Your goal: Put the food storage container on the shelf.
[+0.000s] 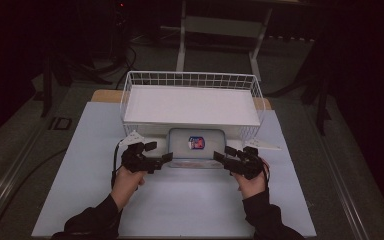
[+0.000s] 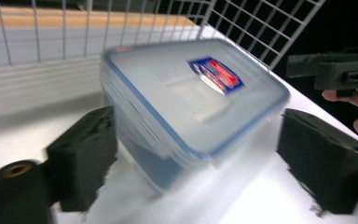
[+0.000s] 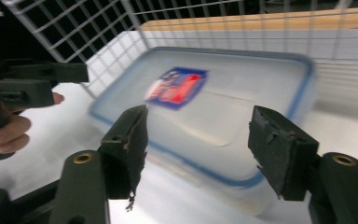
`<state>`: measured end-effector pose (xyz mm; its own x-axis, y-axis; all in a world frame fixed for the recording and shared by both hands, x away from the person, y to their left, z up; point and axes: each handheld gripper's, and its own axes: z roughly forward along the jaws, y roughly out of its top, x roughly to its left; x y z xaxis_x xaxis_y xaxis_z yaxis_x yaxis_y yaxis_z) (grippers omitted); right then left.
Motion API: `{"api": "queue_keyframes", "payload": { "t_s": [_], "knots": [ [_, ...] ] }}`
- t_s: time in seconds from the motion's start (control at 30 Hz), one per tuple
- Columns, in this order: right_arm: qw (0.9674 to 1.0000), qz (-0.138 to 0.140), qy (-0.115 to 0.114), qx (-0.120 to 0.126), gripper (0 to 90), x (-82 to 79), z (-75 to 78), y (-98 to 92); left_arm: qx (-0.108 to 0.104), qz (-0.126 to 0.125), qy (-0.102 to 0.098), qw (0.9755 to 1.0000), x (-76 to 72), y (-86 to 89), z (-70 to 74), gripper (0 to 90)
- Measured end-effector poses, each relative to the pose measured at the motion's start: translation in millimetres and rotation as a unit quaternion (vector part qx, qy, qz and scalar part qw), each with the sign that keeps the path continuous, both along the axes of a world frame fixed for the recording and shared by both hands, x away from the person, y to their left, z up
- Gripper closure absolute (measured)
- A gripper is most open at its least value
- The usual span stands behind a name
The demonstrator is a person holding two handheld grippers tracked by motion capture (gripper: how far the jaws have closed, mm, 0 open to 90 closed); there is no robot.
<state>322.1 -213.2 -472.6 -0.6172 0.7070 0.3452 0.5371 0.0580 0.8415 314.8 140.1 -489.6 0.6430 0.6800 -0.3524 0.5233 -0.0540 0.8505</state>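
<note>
Between my two hands, just in front of the white wire basket, sits the clear plastic food container with a blue-rimmed lid and a red-and-blue label. It rests flat on the white table sheet, its far side right by the basket's near wall. My left gripper is at the container's left end, jaws spread wide. In the left gripper view the box sits between my two black pads, with a gap showing on each side, nothing squeezed. My right gripper is at the container's right end, jaws apart too. In the right gripper view its pads stand over the near lid edge, not pressing on it. Blur on both close views. Basket has a white liner, and a wooden board edge shows behind it. Dark floor around the table.
</note>
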Motion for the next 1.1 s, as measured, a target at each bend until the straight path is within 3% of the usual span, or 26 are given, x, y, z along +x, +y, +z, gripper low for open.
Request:
{"api": "queue_keyframes", "payload": {
  "t_s": [0.1,0.17,0.27,0.3,0.37,0.53,0.83,1.1],
  "knots": [
    [0.9999,0.015,0.004,0.002,41.1,-5.6,-1.1,4.8,0.000,-0.008,0.007,0.9999,-9.0,1.3,-1.4,3.0],
    [0.9991,0.039,0.017,0.003,50.0,-13.4,-6.5,16.4,0.003,-0.008,0.004,1.0000,-16.2,2.2,-2.6,1.0],
    [0.9988,0.044,0.019,0.002,56.5,-15.0,-8.2,19.8,0.003,-0.005,0.004,1.0000,-22.1,3.1,-4.2,1.0],
    [0.9960,0.082,0.030,-0.020,79.7,-15.9,-14.6,31.1,0.023,0.004,-0.015,0.9996,-29.4,4.0,-7.1,1.0],
    [0.9939,0.097,0.039,-0.037,89.7,-15.0,-19.4,37.3,0.028,0.008,-0.019,0.9994,-31.6,4.7,-9.3,1.0],
    [0.9923,0.094,0.050,-0.062,89.9,-7.6,-29.8,46.2,0.032,0.008,-0.020,0.9993,-33.0,3.4,-14.1,1.0],
    [0.9944,0.068,0.061,-0.053,90.0,9.6,-36.3,50.9,0.038,0.006,-0.022,0.9990,-33.6,3.3,-19.4,1.0],
    [0.9968,0.046,0.045,-0.049,89.9,28.7,-31.3,59.4,0.034,0.011,-0.026,0.9990,-33.5,5.8,-19.2,1.1]
  ]
}}
